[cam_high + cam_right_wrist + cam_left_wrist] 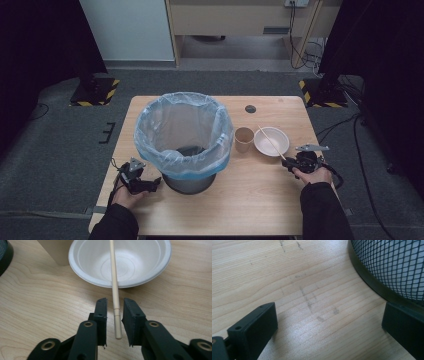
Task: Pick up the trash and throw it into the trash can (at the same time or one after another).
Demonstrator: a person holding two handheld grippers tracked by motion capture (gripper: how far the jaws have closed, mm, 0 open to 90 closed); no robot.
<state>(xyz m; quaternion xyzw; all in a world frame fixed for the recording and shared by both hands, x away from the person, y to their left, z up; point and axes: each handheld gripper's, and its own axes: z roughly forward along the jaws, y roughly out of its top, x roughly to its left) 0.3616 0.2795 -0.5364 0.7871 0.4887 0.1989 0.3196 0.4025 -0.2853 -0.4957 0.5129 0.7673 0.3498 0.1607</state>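
Note:
A wooden chopstick rests across a white bowl, and its near end hangs over the table. My right gripper is open, its jaws close on both sides of that end; a thin gap shows at the left jaw. A paper cup stands left of the bowl. My left gripper is wide open over bare wood beside the foot of the black mesh bin, which is lined with a pale blue bag.
The wooden table has a dark round grommet near its far edge. The bin's dark base shows at the upper left of the right gripper view. Grey carpet and black stand feet surround the table.

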